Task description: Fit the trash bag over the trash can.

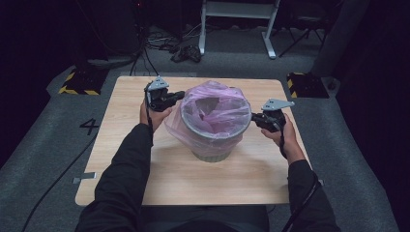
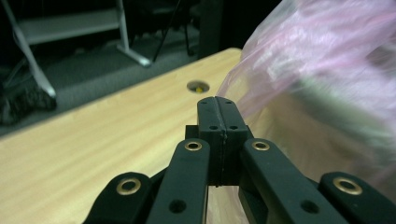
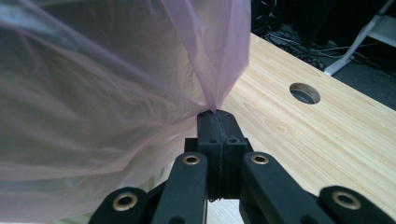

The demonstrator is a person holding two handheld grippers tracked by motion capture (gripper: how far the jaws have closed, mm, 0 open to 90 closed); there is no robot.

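Between the two tongs, in the high view, a grey bin (image 1: 211, 137) is standing on the tabletop (image 1: 121, 164) with a pink bag (image 1: 212, 108) draped over its rim. The left tongs (image 1: 180, 94) and the right tongs (image 1: 254, 116) are flanking it on opposite sides, probably so the bag can be drawn evenly; whatever is lying inside the bag is too dim to name.

Just right of the left tongs (image 2: 217, 103), in the left gripper view, the bag (image 2: 322, 60) is billowing, blurred. Both jaws are pressing together, yet whether film is caught between them is hard to tell.

Straight above the right tongs (image 3: 215, 113), in the right gripper view, the jaws are pinching a pleat of bag (image 3: 208, 56), which is rising taut from their tips. A round hole (image 3: 304, 93) is sitting to their right; the film is veiling the bin.
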